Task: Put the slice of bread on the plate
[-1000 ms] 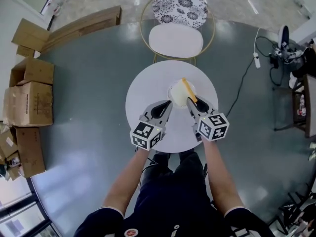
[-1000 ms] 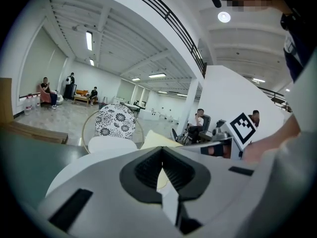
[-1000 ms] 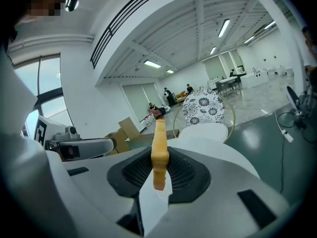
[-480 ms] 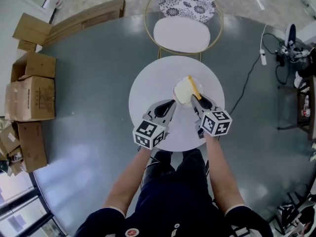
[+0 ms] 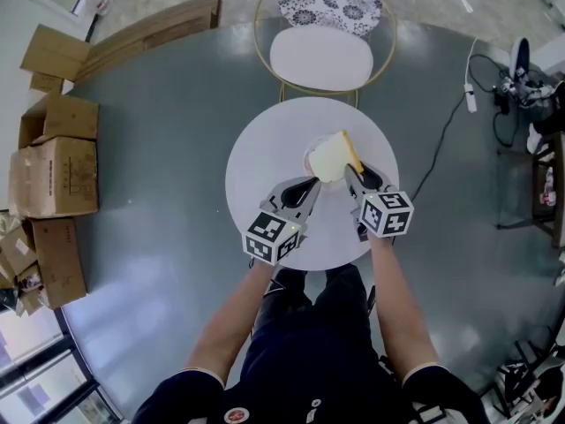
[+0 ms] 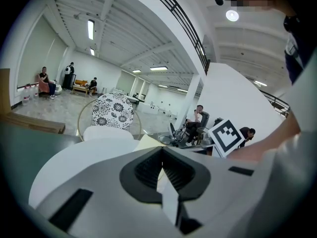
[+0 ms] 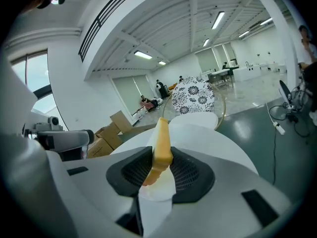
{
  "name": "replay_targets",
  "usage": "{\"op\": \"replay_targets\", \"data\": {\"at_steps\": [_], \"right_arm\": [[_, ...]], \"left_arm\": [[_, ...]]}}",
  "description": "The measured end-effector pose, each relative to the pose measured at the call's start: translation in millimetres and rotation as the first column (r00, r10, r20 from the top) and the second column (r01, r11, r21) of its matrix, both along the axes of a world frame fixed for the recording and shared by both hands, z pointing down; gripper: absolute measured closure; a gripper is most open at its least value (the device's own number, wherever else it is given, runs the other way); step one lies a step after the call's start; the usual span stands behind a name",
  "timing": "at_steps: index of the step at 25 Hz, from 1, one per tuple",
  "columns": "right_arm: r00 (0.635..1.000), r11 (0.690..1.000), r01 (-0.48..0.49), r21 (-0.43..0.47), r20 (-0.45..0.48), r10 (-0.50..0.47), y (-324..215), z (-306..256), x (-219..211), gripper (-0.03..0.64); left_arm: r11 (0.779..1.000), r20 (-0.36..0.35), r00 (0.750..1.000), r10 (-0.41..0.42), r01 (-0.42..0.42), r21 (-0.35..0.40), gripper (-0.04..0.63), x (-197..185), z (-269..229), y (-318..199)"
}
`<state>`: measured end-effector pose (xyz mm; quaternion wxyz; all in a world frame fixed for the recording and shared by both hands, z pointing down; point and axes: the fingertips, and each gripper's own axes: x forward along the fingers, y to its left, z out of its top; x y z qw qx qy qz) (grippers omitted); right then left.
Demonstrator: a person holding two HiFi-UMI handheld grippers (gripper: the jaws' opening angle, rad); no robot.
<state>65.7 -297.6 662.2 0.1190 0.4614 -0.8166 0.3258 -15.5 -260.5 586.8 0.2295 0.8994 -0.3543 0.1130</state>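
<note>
The pale, tan-crusted square slice of bread [image 5: 334, 157] stands on edge between the fingers of the right gripper [image 5: 353, 175]. It is pinched at its crust just over the small round white plate [image 5: 309, 159] on the round white bench [image 5: 260, 162]. Those fingers have just been easing apart a little, with the slice between them. The bread looks light, soft and easily crushed (a hold on the crust edge bears pressure best). What shows of the plate is bare; whether the slice touches it I cannot tell. The left gripper [image 5: 309, 185] rests beside, fingers together and empty.
</note>
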Motion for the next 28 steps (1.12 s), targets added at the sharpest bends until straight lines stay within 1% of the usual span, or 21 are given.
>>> {"op": "replay_targets", "data": {"at_steps": [5,10,20,25,28], "right_arm": [[1.0,1.0,-0.011,-0.008,-0.013,0.011,-5,11,10,0.514],[0.998,0.999,-0.028,-0.031,-0.05,0.026,-8,27,22,0.492],[0.989,0.997,0.012,-0.072,-0.144,-0.023,-11,46,32,0.482],[0.987,0.995,0.024,-0.098,-0.156,-0.04,-10,51,34,0.479],[0.988,0.996,0.023,-0.091,-0.15,-0.037,-12,43,37,0.479]], "left_arm": [[1.0,0.003,1.0,0.002,-0.002,-0.007,0.591,8,4,-2],[1.0,0.01,1.0,0.015,-0.015,-0.017,0.591,14,8,-2],[0.999,0.034,0.999,0.006,-0.004,-0.048,0.591,25,20,-6],[0.999,0.037,0.999,0.001,0.001,-0.051,0.59,27,21,-6],[0.999,0.036,0.999,-0.005,0.007,-0.049,0.59,26,19,-8]]}}
